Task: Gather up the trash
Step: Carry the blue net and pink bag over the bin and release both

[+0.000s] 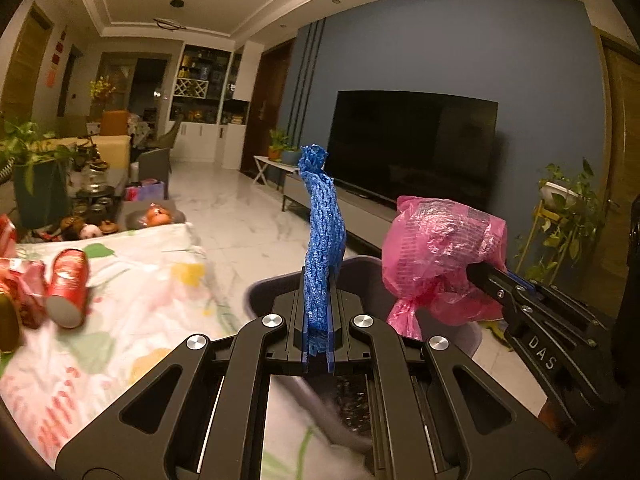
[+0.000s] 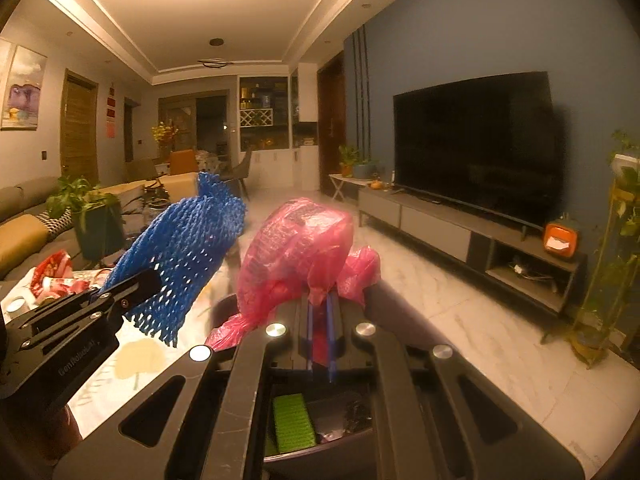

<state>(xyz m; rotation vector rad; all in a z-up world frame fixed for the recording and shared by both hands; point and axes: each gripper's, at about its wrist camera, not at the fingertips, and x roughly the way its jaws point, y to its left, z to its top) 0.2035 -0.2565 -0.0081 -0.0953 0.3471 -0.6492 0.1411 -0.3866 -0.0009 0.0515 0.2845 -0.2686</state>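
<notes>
My left gripper (image 1: 318, 308) is shut on a blue foam net sleeve (image 1: 322, 236), which stands up out of its jaws. From the right wrist view the same blue net (image 2: 188, 248) hangs from the left gripper (image 2: 150, 280) at the left. My right gripper (image 2: 320, 304) is shut on a crumpled pink plastic bag (image 2: 296, 248). In the left wrist view that pink bag (image 1: 436, 248) is held up at the right by the right gripper (image 1: 476, 272). Both hang over a dark bin (image 1: 360, 268), whose inside (image 2: 344, 412) holds a green piece (image 2: 292, 420).
A table with a flowered cloth (image 1: 140, 288) lies at the left, with red cans (image 1: 70, 284) and wrappers (image 2: 52, 276) on it. Marble floor (image 2: 460, 300), a TV (image 2: 476, 144) on a low cabinet (image 2: 460, 228) and potted plants (image 1: 568, 216) stand beyond.
</notes>
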